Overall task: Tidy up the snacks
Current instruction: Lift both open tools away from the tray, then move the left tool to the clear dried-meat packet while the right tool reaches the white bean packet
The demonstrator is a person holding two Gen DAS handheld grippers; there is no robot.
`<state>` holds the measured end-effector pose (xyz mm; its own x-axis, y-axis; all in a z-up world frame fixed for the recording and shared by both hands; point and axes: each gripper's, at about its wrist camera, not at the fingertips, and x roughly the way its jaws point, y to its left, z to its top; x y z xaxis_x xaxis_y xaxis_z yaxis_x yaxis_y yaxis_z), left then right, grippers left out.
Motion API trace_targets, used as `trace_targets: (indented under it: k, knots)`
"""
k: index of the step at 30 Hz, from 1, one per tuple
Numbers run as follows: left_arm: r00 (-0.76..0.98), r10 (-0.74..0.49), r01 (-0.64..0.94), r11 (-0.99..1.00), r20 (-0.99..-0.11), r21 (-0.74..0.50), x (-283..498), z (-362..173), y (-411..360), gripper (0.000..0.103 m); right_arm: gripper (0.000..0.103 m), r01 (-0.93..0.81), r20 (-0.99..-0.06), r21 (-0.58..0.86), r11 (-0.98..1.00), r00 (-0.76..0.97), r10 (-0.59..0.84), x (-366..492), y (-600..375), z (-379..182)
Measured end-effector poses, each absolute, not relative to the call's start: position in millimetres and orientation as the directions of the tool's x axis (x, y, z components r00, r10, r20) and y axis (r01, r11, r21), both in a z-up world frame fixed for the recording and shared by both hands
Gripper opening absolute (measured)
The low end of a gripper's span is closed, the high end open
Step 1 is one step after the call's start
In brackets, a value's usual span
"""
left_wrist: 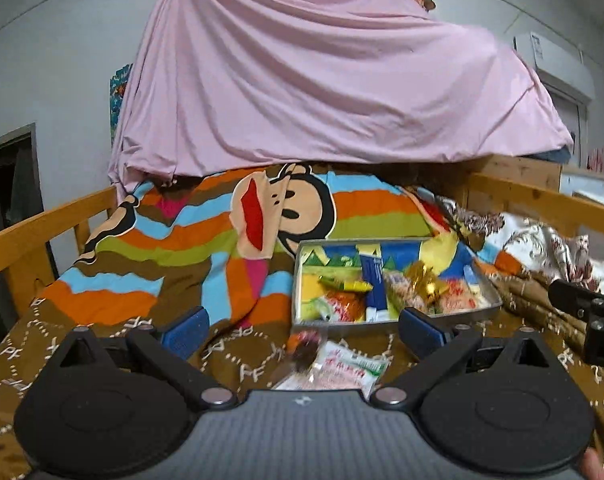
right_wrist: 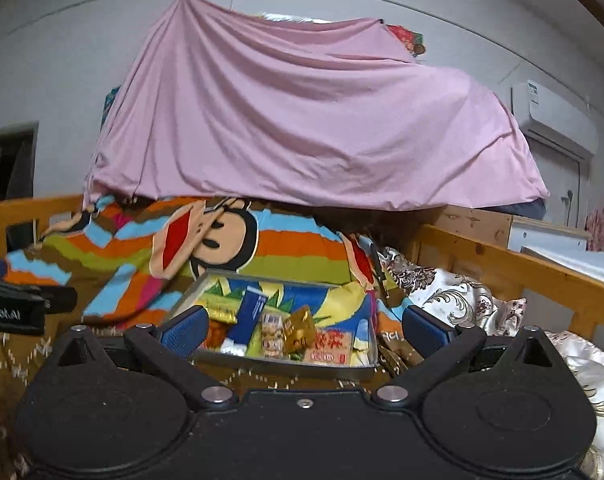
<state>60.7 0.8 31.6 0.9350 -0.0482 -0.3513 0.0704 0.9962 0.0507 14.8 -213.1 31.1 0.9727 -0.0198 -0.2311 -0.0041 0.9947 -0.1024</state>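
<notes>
Step in hand appears to be pickup of the last loose snack packets, which lie on the brown blanket just before the metal tray. The left gripper hovers over them, jaws wide and empty; the right gripper, likewise spread and empty, faces the tray. Next move likely calls for lowering and closing on one thin, crinkly, white-and-red packet.

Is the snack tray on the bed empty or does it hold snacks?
It holds snacks. The tray lies on the blanket with a blue packet, a gold wrapper and other packets inside.
</notes>
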Motion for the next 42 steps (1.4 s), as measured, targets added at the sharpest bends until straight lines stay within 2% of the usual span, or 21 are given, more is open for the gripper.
trace_targets:
  k: [6, 11, 19, 25, 33, 38, 42]
  knots:
    - [0.927, -0.004, 0.057, 0.99, -0.376, 0.13, 47, 29, 0, 0.103, 0.102, -0.021, -0.289, -0.103, 0.994, 0.957, -0.01, 7, -201, 32]
    - [0.881, 0.111, -0.009, 0.976, -0.46, 0.218, 54, 25, -4, 0.103, 0.102, 0.001, -0.377, -0.123, 0.992, 0.925, -0.048, 15, -188, 37]
    - [0.825, 0.101, -0.037, 0.991, -0.556, 0.125, 70, 29, 29, 0.103, 0.102, -0.039, -0.442, -0.141, 0.989, 0.897, -0.027, 25, -168, 31]
    - [0.781, 0.028, 0.001, 0.999, -0.624, 0.046, 103, 36, 60, 0.103, 0.102, -0.125, -0.452, -0.15, 0.981, 0.891, 0.044, 29, -167, 9]
    - [0.716, 0.0, 0.07, 0.995, -0.699, 0.071, 172, 15, 62, 0.103, 0.102, -0.177, -0.515, -0.115, 0.977, 0.852, 0.094, 57, -161, -19]
    - [0.647, -0.075, 0.066, 0.997, -0.759, -0.042, 214, -5, 59, 0.103, 0.102, -0.243, -0.549, -0.134, 0.961, 0.825, 0.132, 82, -140, -37]
    - [0.626, -0.157, 0.084, 0.987, -0.764, -0.135, 241, -19, 57, 0.103, 0.102, -0.317, -0.56, -0.178, 0.931, 0.811, 0.169, 100, -117, -54]
